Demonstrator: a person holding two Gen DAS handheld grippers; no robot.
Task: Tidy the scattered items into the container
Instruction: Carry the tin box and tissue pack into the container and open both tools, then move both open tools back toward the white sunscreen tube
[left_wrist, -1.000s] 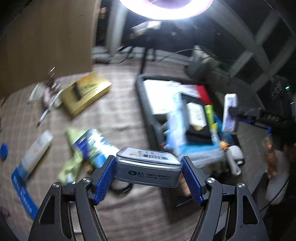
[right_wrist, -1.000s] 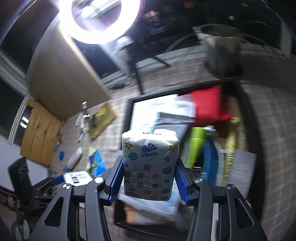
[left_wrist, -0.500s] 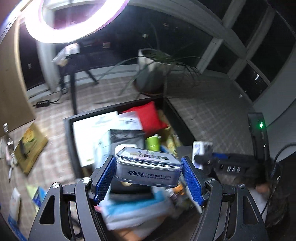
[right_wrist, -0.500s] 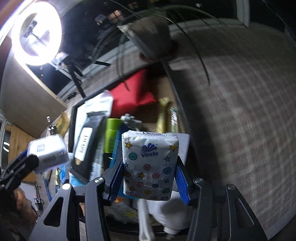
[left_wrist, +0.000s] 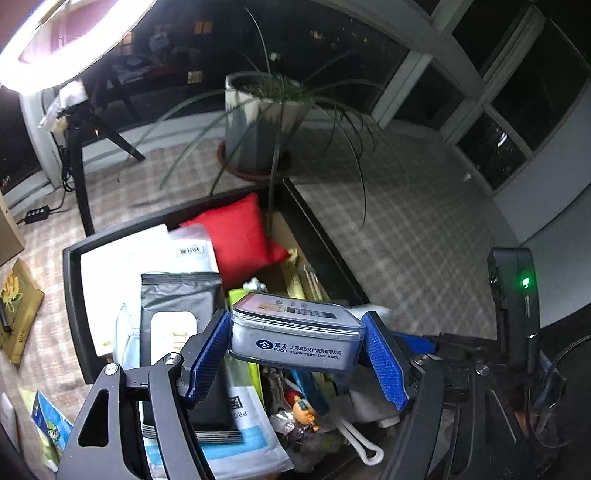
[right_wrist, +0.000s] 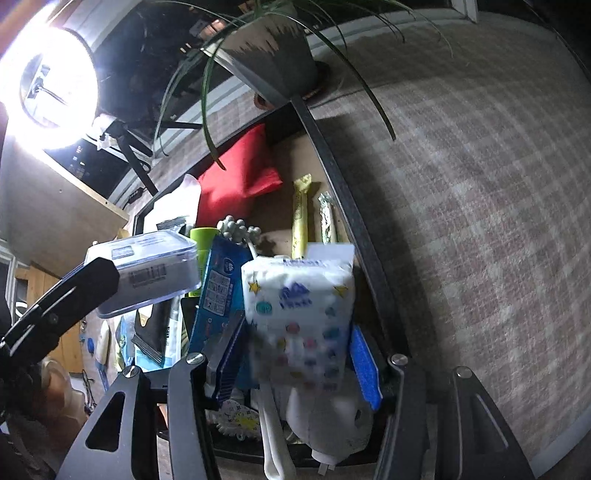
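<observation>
Clear-lidded plastic case (left_wrist: 293, 334) w/ a grey base sits clamped between the blue pads of the left gripper (left_wrist: 295, 354), held level above the near end of the black container (left_wrist: 74, 295), which lies on the checked carpet (left_wrist: 406, 229). Right gripper (right_wrist: 301, 350) is over the container's right side, near its right wall; the star-printed tissue pack (right_wrist: 299, 314) sits between its blue pads but looks motion-blurred and the pads seem spread a bit wider than the pack, so I can't tell if it's gripped or just let go. Container is already crowded: red pouch (left_wrist: 240, 236) at the far end, black wipes pack (left_wrist: 177, 306) left of centre, white sheets along the far-left corner, a green tube, sachets by the right wall. Judgement: this is the drop-in step for both items, task maybe well past halfway; a gold box (left_wrist: 18, 310) and blue packet (left_wrist: 48, 424) lie outside the left wall. To do it well: bring the case down low before opening, aim for a flat spot on the wipes pack/papers so it doesn't slide off the heap, keep it level, open fully, lift straight up. Keep the 2 grippers apart, they're near each other here, and let the soft pack settle into the gap by the right wall.
</observation>
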